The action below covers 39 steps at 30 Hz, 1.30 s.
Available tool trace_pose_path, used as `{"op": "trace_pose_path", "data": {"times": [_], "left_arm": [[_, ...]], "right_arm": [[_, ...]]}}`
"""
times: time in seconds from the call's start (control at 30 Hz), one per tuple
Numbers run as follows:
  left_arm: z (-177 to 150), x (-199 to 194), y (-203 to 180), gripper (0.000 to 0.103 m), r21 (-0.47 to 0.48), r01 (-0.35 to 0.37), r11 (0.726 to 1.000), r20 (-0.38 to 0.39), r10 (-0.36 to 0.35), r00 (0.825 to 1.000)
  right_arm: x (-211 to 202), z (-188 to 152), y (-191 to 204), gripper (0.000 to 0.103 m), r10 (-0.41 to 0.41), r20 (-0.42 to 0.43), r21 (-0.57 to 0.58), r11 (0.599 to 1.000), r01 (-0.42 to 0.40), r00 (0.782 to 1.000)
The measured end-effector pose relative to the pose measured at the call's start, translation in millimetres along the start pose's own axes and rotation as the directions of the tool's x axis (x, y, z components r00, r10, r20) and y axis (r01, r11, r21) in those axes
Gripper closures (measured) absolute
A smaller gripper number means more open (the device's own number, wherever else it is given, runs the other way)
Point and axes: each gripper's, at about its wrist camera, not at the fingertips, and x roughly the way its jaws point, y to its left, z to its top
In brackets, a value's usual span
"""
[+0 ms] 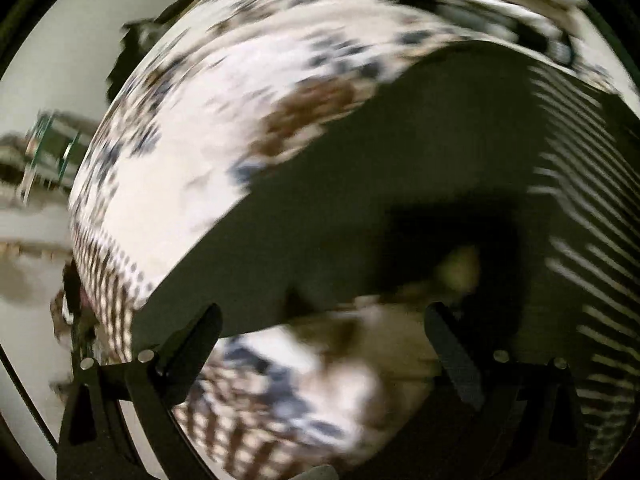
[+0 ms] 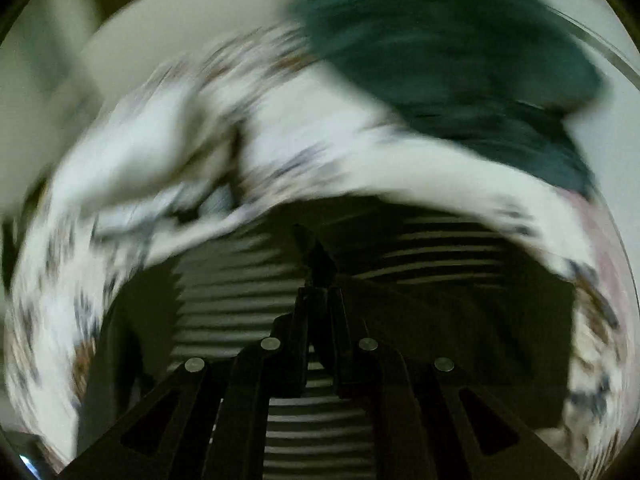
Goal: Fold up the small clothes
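Though both views are smeared by motion, the main things can be told.

Garment: a dark garment with a panel of light stripes fills the centre and right of the left wrist view; in the right wrist view it lies across the lower middle of the frame, around and under the fingers.

Right gripper: the right gripper sits at the lower centre of its frame, its fingers drawn together on a peak of the dark cloth that rises just above the tips; the striped panel shows on both sides of them and below.

Left gripper: the left gripper has its fingers well apart, one at the lower left and one at the lower right of its frame; the dark cloth's edge runs just above the tips, but I cannot tell whether either finger touches it.

Cover: a white patterned cover with blue and brown marks lies under the garment, taking the upper left and bottom centre of the left view.

Other cloth: a dark green cloth lies at the upper right of the right view, on the cover.
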Motion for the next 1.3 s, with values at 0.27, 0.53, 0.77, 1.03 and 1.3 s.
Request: {"op": "trace_pose_path", "data": {"times": [0.27, 0.53, 0.77, 1.03, 1.3], "left_arm": [[-8.0, 35.1, 87.0, 0.0, -0.14, -0.023, 0.99, -0.062, 0.015, 0.998], [-43.9, 31.7, 189.7, 0.0, -0.328, 0.046, 0.944, -0.075, -0.075, 0.994], [-71.3, 91.5, 223.9, 0.0, -0.52, 0.187, 0.833, -0.146, -0.303, 0.942], [-55.5, 111.2, 246.7, 0.092, -0.684, 0.264, 0.68, -0.022, -0.381, 0.924], [-4.8, 64.3, 307.9, 0.094, -0.659, 0.313, 0.684, 0.167, -0.274, 0.947]], "right_arm": [[55.8, -48.7, 158.2, 0.094, -0.021, -0.126, -0.27, 0.963, -0.014, 0.992], [23.8, -67.7, 69.4, 0.044, 0.242, -0.32, 0.087, 0.97, -0.226, 0.916], [-2.3, -107.5, 11.9, 0.044, 0.198, -0.374, 0.201, 0.971, -0.129, 0.906], [-5.7, -141.7, -3.6, 0.043, 0.172, -0.412, 0.218, 0.972, -0.087, 0.895], [-11.5, -155.2, 4.5, 0.044, 0.181, -0.421, 0.193, 0.975, -0.107, 0.889]]}}
